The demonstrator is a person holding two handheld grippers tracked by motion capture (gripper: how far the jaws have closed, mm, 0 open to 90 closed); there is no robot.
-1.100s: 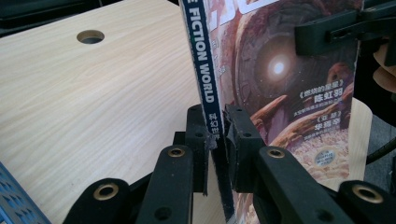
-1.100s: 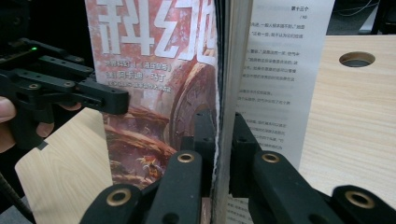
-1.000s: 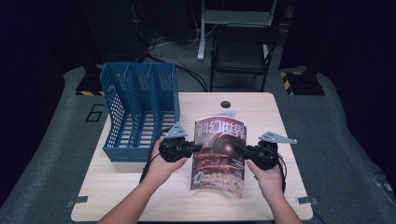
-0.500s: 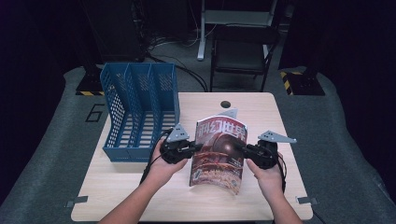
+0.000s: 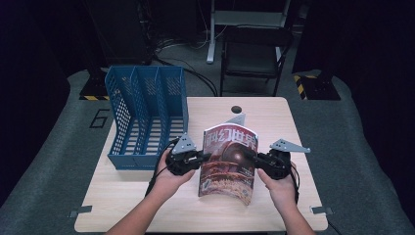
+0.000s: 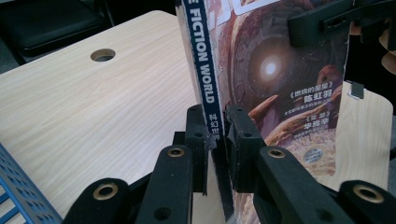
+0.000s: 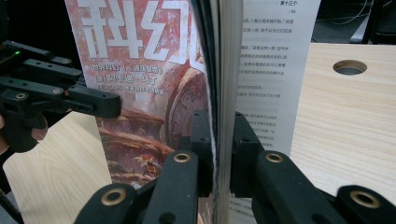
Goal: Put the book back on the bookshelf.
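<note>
magazine (image 5: pixel 229 161) upright, long axis vertical, cover toward person | left claw (image 5: pixel 201 157) clamps spine | right claw (image 5: pixel 255 159) clamps page edge

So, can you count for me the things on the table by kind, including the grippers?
Magazine: 1
Blue file rack: 1
Grippers: 2, the left gripper and the right gripper, each shut on the magazine
Total: 4

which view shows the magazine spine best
The left gripper view: the magazine spine runs up the frame, lettering readable, clamped in the left tongs. The right gripper view shows the opposite page edge in the right tongs. The high view shows mostly the cover.
</note>
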